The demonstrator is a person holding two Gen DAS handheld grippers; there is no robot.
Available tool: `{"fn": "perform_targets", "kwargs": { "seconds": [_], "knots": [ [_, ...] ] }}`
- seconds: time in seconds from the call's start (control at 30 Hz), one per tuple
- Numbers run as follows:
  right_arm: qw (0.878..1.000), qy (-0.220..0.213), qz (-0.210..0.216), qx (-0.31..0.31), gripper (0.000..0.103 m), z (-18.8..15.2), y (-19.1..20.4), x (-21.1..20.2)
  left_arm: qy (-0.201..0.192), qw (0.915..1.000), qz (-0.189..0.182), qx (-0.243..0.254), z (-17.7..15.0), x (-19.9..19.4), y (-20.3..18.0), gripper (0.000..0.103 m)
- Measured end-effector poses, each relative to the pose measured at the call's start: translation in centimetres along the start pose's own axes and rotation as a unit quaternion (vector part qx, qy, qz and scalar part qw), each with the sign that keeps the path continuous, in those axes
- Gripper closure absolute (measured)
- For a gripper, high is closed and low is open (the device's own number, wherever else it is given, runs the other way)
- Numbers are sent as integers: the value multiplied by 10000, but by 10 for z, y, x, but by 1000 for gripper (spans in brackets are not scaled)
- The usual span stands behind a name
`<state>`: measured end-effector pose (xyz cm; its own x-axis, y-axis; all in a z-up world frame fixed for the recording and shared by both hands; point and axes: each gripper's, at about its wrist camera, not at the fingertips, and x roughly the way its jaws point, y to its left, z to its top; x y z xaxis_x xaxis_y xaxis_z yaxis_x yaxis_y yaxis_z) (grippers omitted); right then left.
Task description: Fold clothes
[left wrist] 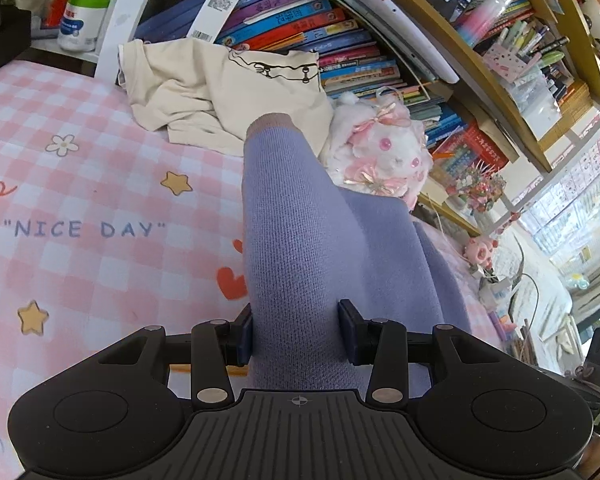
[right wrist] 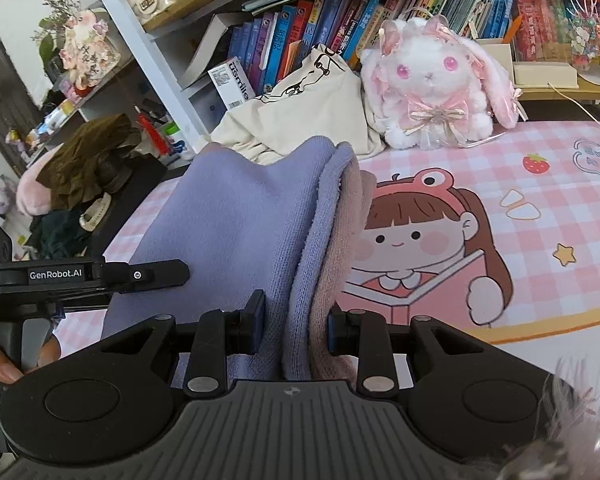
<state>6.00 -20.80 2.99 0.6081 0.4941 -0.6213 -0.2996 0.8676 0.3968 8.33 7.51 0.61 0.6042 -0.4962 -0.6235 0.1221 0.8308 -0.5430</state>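
Observation:
A lilac knitted sweater point(left wrist: 296, 240) with a beige cuff lies on the pink checked mat point(left wrist: 80, 208). Its sleeve runs forward from between the fingers of my left gripper point(left wrist: 298, 330), which is shut on it. In the right wrist view my right gripper point(right wrist: 296, 322) is shut on the folded edge of the same sweater point(right wrist: 236, 220), lilac outside and pinkish-beige inside, lifted off the mat point(right wrist: 540, 208). The left gripper's body point(right wrist: 84, 276) shows at the left, held by a hand point(right wrist: 4, 372). A crumpled cream garment point(left wrist: 204, 92) with a black print lies beyond the sweater.
A white-and-pink plush rabbit point(right wrist: 436, 80) sits at the mat's far edge against shelves of books point(left wrist: 320, 36). A white tub point(left wrist: 82, 20) and pens stand at the back left. A brown cloth pile point(right wrist: 88, 160) lies left of the mat.

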Motion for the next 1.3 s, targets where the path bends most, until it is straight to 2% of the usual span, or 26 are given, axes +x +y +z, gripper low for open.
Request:
{"fn": "perform_targets", "kwargs": {
  "seconds": [0.27, 0.6, 1.03, 1.3],
  "knots": [
    [9997, 88, -217, 37, 76, 16, 5, 33, 159, 9998, -113, -100, 24, 21, 27, 62],
    [9992, 240, -293, -137, 76, 42, -6, 72, 156, 9990, -75, -413, 42, 53, 46, 62],
    [9981, 310, -529, 35, 75, 65, -40, 107, 307, 9988, -31, -392, 67, 105, 46, 62],
    [9975, 429, -546, 88, 73, 72, -52, 127, 347, 9973, -34, -654, 71, 121, 57, 61]
  ]
}}
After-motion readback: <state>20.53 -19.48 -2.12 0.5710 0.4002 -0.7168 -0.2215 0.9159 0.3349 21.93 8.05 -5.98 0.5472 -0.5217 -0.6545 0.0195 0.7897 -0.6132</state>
